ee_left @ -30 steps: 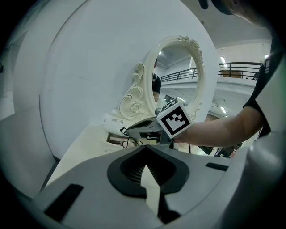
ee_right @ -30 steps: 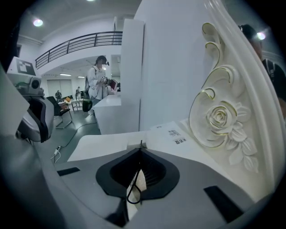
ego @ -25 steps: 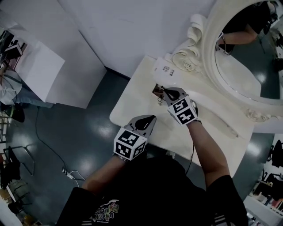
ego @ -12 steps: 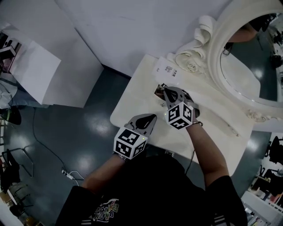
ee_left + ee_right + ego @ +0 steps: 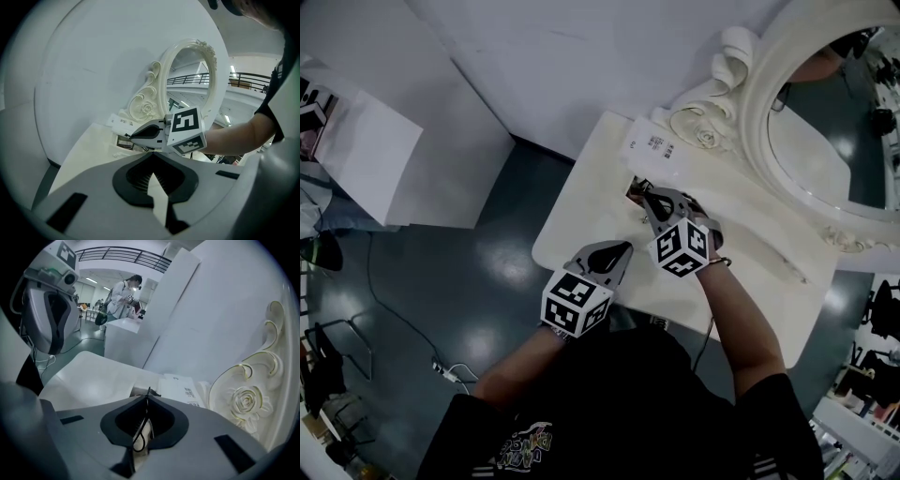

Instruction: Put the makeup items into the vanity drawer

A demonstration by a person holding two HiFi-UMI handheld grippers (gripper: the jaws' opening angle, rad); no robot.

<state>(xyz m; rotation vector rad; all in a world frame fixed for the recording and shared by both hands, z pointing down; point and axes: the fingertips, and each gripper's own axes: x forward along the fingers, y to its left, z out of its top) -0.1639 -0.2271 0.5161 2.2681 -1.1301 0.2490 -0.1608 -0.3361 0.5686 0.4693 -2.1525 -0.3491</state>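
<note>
My right gripper (image 5: 643, 189) hovers over the back left of the white vanity top (image 5: 581, 220). It is shut on a thin black looped wire-like item (image 5: 141, 427), whose tip pokes out past the jaw tips. Just under those tips a small brown makeup item (image 5: 633, 193) lies on the table, seen too in the right gripper view (image 5: 137, 391). My left gripper (image 5: 622, 249) sits lower near the front edge, shut with nothing in it. In the left gripper view (image 5: 152, 155) it points at the right gripper (image 5: 130, 136). No drawer shows.
A white labelled box (image 5: 654, 146) lies against the carved mirror frame (image 5: 705, 127) behind the brown item. The oval mirror (image 5: 825, 112) fills the back right. White partition panels (image 5: 384, 150) stand left of the vanity, and a cable runs across the dark floor (image 5: 403, 309).
My right gripper has rolled, its marker cube has turned and dropped, and its tips have edged left over the brown item. The left gripper has stayed put.
</note>
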